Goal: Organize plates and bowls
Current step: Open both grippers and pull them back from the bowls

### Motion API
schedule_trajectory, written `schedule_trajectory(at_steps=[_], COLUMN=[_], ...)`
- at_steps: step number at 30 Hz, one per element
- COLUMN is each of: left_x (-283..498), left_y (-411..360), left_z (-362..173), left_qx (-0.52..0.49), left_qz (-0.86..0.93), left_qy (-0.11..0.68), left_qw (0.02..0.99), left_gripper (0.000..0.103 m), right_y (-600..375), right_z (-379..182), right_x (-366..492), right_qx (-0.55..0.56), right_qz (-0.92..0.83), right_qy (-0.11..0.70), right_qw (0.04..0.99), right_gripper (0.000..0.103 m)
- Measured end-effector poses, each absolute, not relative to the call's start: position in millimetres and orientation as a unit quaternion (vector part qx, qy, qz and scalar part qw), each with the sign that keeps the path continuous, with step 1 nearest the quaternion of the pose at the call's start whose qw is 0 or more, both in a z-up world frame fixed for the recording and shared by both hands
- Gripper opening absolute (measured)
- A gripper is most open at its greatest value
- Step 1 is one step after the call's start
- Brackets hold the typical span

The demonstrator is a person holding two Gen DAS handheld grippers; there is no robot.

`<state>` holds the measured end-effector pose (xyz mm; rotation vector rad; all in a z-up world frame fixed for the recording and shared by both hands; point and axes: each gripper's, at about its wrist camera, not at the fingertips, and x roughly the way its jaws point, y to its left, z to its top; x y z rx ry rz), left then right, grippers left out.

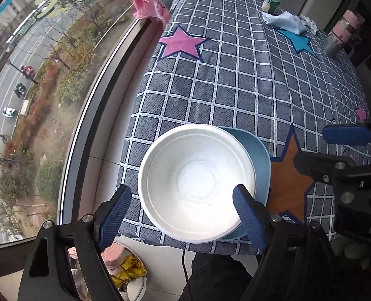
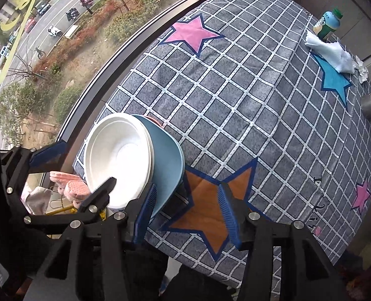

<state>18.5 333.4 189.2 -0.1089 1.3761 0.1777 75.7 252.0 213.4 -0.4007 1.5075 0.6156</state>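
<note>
Stack of dishes sits at the near corner of the checked tablecloth [image 1: 235, 87]: a white bowl [image 1: 195, 183] nested in a blue plate [image 1: 259, 160], with a sliver of something pink under them on the far side, seen only in the right wrist view.

The left gripper [image 1: 183, 213] hangs above the white bowl with its jaws spread, one finger outside the bowl's left rim and the other over its right rim; nothing is pinched. The right gripper [image 2: 185, 213] stands just to the right of the stack, jaws parted over the orange star [image 2: 210, 200], empty; its left finger is close beside the blue plate's edge, and whether it touches I cannot tell.

Both tools look released, so the stacking seems close to done.

The risk is the stack's place. It lies right at the cloth's corner, with floor, slippers [image 2: 70, 185] and a cable below. A finger catching either rim while pulling away could tip the bowl or drag the stack over the edge. The cloth may also slide.
</note>
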Motion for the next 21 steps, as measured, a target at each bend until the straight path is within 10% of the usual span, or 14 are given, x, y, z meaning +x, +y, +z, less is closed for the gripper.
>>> schedule_trajectory(at_steps=[21], left_x=[0.6], left_y=[339.6], left_z=[205.4], left_qx=[-0.091], left_qz=[0.162], left_qy=[0.649], left_qw=[0.738], left_gripper=[0.086], right_y=[235.7], right_z=[225.3], right_x=[76.1], right_qx=[-0.196], right_qz=[0.284], right_qy=[0.657], right_qw=[0.671], right_gripper=[0.053])
